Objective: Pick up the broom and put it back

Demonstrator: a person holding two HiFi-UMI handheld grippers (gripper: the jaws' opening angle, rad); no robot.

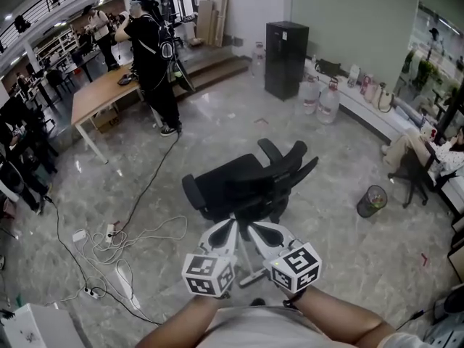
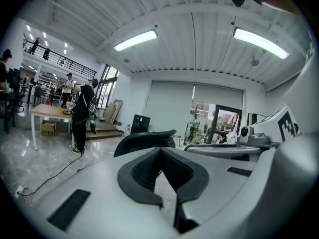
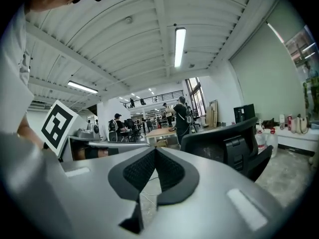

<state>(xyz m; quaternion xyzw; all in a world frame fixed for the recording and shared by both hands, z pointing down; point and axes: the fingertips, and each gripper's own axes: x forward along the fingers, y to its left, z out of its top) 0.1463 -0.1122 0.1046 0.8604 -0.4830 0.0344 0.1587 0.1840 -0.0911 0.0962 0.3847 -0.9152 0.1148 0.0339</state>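
Currently the left gripper point(image 2: 159, 151) and the right gripper point(image 3: 155, 151) are held side by side just in front of the person's body. Both have their jaws pressed together with nothing between them. Just beyond them stands a black office chair point(image 1: 246, 183). A power strip point(image 1: 110, 230) with loose cables lies on the floor to the left, and a waste bin point(image 1: 372, 200) stands to the right. No broom can be made out in any view. The step in hand is probably finding it: scan the room's edges, open the jaws before reaching, and walk round the chair, clear of the cables.
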